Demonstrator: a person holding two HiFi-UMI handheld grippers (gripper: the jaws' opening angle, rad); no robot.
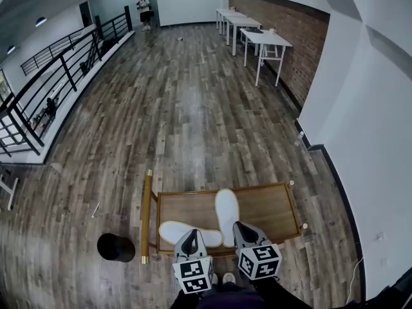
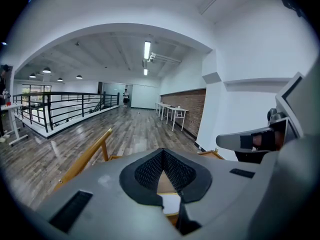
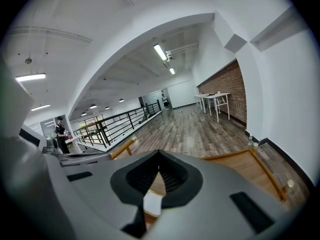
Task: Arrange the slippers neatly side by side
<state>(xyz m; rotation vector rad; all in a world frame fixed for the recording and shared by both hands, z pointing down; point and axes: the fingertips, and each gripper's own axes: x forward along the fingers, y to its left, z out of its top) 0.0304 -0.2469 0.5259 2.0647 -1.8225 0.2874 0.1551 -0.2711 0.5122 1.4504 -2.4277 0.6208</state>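
Currently both tools sit at bottom centre of the head view, over the near edge of the desk. Noted for the left hand-held gripper: jaws together at the tips, nothing gripped. Its own view shows only desk wood and a sliver of white slipper through the gap behind the tips. Noted for the right hand-held gripper: jaws likewise meeting at the tips, nothing held. Just beyond them, the low wooden desk, with a raised rim, fills lower centre of the frame. Two white slippers lie on it, not side by side. The sideways slipper lies across the near left part, its right end passing behind the left tool. The lengthwise slipper lies at centre pointing away, its near end hidden behind the right tool. The pair sit roughly at a right angle; contact between them cannot be told, since the tools cover that spot. A black round object stands on the plank floor just left of the desk, lower left. Farther off: a black railing at upper left, and white tables along a brick wall at upper right. A person stands at the far end, top of frame.
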